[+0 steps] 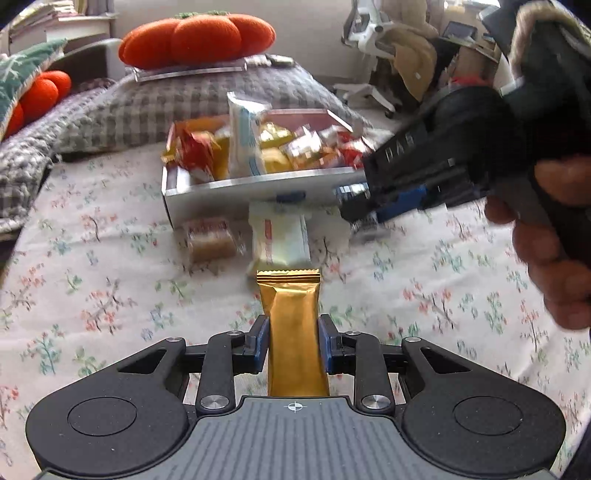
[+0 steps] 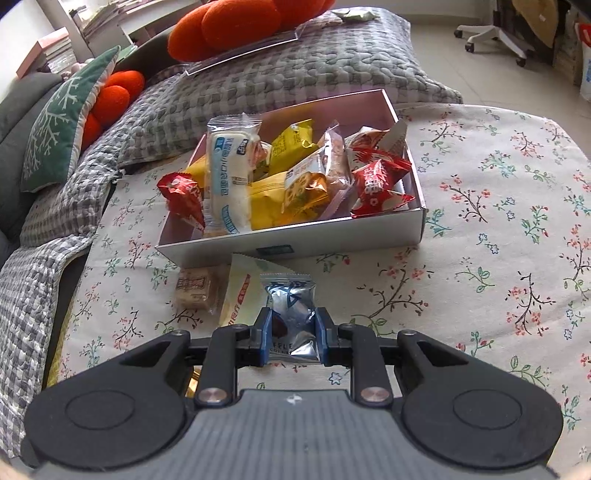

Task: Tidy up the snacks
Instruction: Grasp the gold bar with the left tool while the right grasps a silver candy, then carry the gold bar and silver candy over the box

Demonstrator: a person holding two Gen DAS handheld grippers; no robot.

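1. The snacks are mostly gathered in an open white box [image 2: 417, 221], which stands on a surface covered with a floral cloth [image 2: 498, 229].
2. Inside the box, a long white and blue packet [image 2: 225, 177] stands upright near the left end, with yellow packets [image 2: 291, 146] behind and beside it.
3. Red packets lie at both ends of the box: one [image 2: 183, 199] leans over the left front corner, another [image 2: 376, 186] sits at the right front.
4. An orange-brown packet [image 2: 306, 192] lies in the middle of the box, between the yellow and the red ones.
5. In front of the box, on the cloth, a small brown wrapped cake [image 2: 194, 288] lies just beside a flat cream packet [image 2: 240, 291].
6. The left gripper [image 1: 293, 341] has its jaws clenched on a gold bar wrapper [image 1: 291, 317], which points forward toward the box.
7. The right gripper [image 2: 293, 338] has its jaws clenched on a small silver and blue packet [image 2: 291, 314], held above the cloth in front of the box.
8. In the left wrist view the right gripper appears blurred near the right front corner of the box, with a hand [image 1: 554, 254] around its handle.
9. Behind the box lies a grey checked quilt [image 2: 280, 77], with an orange pumpkin cushion [image 2: 229, 26] on it.
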